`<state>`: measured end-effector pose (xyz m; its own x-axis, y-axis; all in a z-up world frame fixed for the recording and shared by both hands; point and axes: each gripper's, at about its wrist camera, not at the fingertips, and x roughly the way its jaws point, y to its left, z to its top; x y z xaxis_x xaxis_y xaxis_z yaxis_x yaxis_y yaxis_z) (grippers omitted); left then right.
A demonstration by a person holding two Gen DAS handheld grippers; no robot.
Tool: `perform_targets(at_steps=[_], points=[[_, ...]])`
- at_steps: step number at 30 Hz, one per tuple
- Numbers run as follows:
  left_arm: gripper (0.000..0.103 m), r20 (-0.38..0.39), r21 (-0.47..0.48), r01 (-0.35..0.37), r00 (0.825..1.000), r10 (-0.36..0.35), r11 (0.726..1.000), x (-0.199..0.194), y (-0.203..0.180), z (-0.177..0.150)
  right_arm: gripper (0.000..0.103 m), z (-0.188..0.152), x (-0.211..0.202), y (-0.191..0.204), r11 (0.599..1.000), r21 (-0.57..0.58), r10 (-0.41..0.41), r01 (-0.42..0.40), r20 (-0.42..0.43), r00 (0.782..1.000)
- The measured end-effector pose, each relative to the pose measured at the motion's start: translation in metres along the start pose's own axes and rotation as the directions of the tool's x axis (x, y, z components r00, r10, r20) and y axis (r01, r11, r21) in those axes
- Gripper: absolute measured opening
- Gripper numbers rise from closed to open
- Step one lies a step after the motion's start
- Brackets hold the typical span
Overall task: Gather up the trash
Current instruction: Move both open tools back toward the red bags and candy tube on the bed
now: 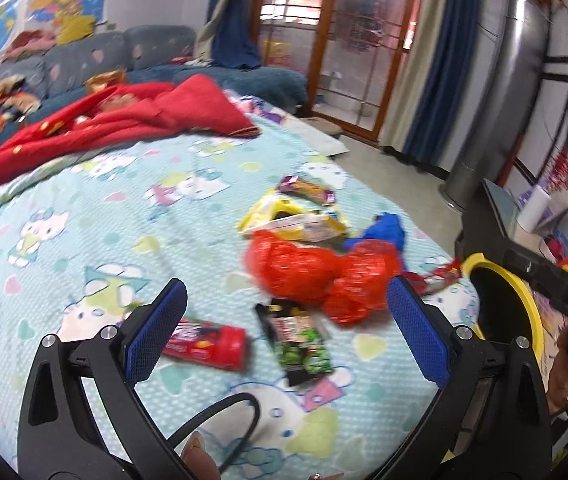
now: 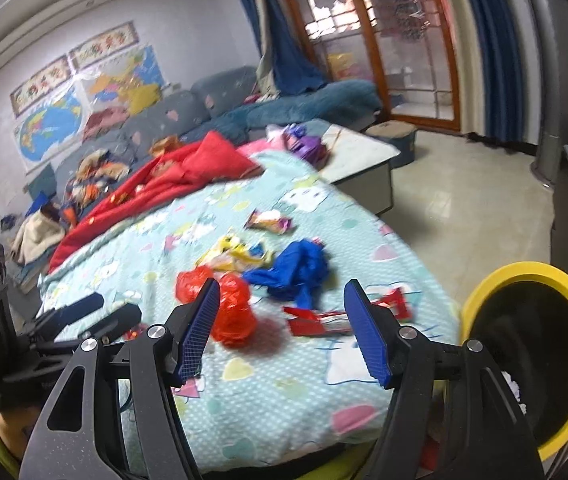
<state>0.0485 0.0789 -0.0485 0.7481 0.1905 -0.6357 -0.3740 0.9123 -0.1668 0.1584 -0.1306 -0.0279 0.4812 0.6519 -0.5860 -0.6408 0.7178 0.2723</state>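
Left claw (image 1: pixel 286 308) points forward and down, its blue pads (image 1: pixel 418 332) spread wide with nothing gripped. Right claw (image 2: pixel 282 330) tilts down likewise, pads (image 2: pixel 200 330) parted and empty. From the right wrist view the left claw (image 2: pixel 96 312) shows at the left

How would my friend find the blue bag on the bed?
Start at the bin with the yellow rim beside the bed. On the bed near it lies a heap of trash; the blue bag is the only crumpled blue thing, beside the red bag.

Red blanket (image 1: pixel 124 120), grey sofa (image 2: pixel 212 96), wall maps (image 2: pixel 52 120) (blurred), blue curtains (image 1: pixel 440 80)
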Motion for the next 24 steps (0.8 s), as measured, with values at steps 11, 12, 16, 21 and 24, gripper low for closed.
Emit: perform_targets(at_steps=[11,12,16,21,24], points=[[0.092,-0.092,-0.148,-0.025,0.996,0.011,0.989,0.01,0.043,-0.005,0.062,-0.007,0.046,0.024,0.997,-0.082,0.006,-0.015,-0.107,0.994],[0.092,-0.102,-0.169,-0.028,0.995,0.01,0.985,0.011,0.048,-0.007,0.062,-0.007,0.049,0.025,0.996,-0.084,0.007,-0.017,-0.112,0.994],[0.092,-0.143,-0.226,-0.033,0.99,0.001,0.974,0.015,0.058,-0.015,0.062,-0.007,0.058,0.029,0.995,-0.1,0.001,-0.013,-0.121,0.993],[0.092,-0.194,-0.297,-0.019,0.98,-0.041,0.955,0.026,0.065,-0.026,0.062,-0.008,0.067,0.034,0.991,-0.131,-0.01,-0.007,-0.127,0.992],[0.092,-0.207,-0.33,-0.012,0.977,-0.06,0.944,0.031,0.071,-0.029,0.062,-0.009,0.073,0.036,0.99,-0.142,-0.01,-0.01,-0.143,0.99]])
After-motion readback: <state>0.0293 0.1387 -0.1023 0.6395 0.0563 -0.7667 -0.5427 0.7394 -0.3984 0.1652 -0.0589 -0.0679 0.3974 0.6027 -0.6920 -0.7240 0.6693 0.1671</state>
